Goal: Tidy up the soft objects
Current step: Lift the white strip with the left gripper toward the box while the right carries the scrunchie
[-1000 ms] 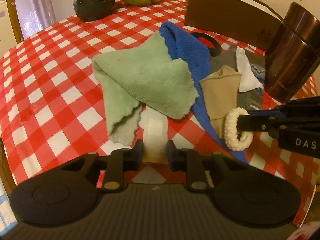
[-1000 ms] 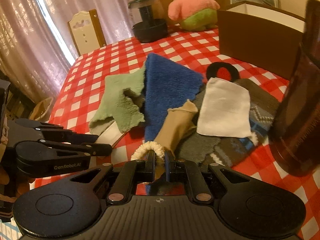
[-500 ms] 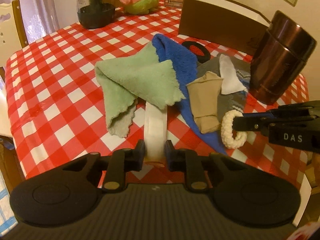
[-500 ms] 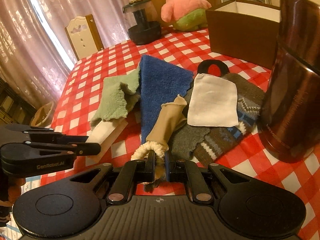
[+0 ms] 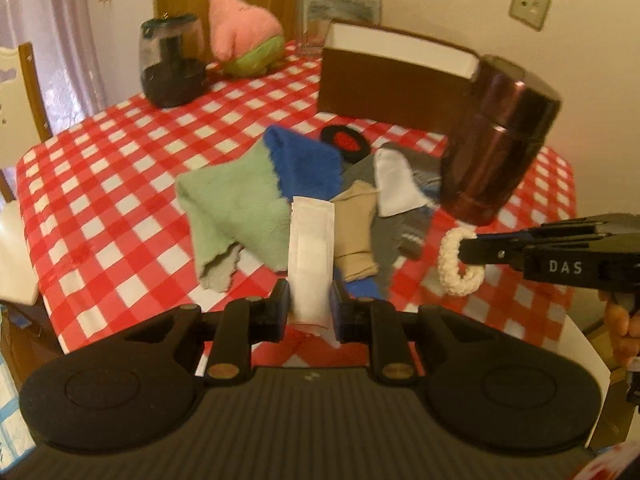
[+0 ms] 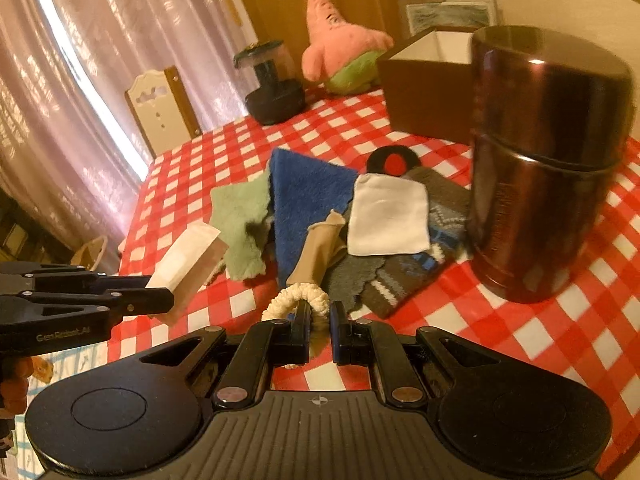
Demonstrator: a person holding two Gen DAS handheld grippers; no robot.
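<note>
Soft cloths lie heaped on the red-and-white checked tablecloth (image 5: 100,184). In the left wrist view, the left gripper (image 5: 308,304) is clamped on a flat white rectangular pad (image 5: 311,256), which stands up between its fingers, clear of the cloth. Past it, at about 12 o'clock, sit a pale green fleece cloth (image 5: 236,204), a blue fleece cloth (image 5: 308,164), a tan fabric sleeve (image 5: 356,232), a grey patterned knit piece (image 5: 396,232) and a white fabric square (image 5: 396,184). A black ring with a red centre (image 5: 346,142) lies beyond the blue cloth. At 2 o'clock stands a dark brown metal canister (image 5: 496,140), with a brown open box (image 5: 392,92) behind it. At 3 o'clock the right gripper (image 5: 466,250) pinches a cream looped scrunchie (image 5: 456,268), held above the table edge. At 11 o'clock are a black chopper jar (image 5: 172,64) and a pink star plush toy (image 5: 244,40).

In the right wrist view, the right gripper (image 6: 320,320) is closed nearly tight on the cream scrunchie (image 6: 296,298), whose loop arcs over the fingers. At 9 o'clock the left gripper (image 6: 170,300) holds the white pad (image 6: 186,264) tilted in the air. The pile lies at 12 o'clock: green cloth (image 6: 244,224), blue cloth (image 6: 308,200), tan sleeve (image 6: 318,252), white square (image 6: 388,220), grey knit (image 6: 400,276), black ring (image 6: 394,160). The canister (image 6: 548,168) rises at 2 o'clock, touching the knit's far edge.
</note>
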